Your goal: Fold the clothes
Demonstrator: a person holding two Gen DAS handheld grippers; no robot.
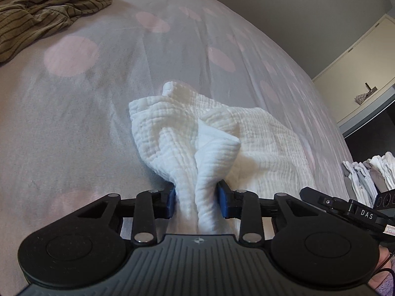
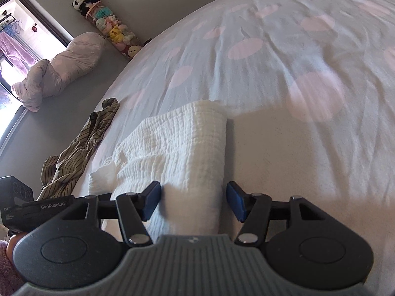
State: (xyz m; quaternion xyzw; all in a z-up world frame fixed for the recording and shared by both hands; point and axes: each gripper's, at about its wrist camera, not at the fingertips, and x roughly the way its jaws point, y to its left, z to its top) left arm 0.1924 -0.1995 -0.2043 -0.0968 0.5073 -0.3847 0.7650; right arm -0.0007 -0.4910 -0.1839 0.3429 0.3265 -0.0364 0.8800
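Observation:
A white crinkled muslin cloth (image 1: 222, 133) lies on the bed, bunched at its near left corner. My left gripper (image 1: 197, 202) is shut on that bunched corner, its blue pads pressed against the fabric. In the right wrist view the same cloth (image 2: 182, 148) lies partly folded, with a straight folded edge on its right. My right gripper (image 2: 192, 202) is open, its blue pads standing on either side of the cloth's near edge with a gap on the right side. An olive striped garment (image 1: 44, 7) lies crumpled at the far left of the bed; it also shows in the right wrist view (image 2: 81, 148).
The bed sheet (image 1: 74, 123) is pale with pink dots. A stack of folded white cloths (image 1: 370, 175) sits off the bed at the right. A rolled duvet (image 2: 61, 69) and a tube of plush toys (image 2: 111, 29) lie on the floor by the window.

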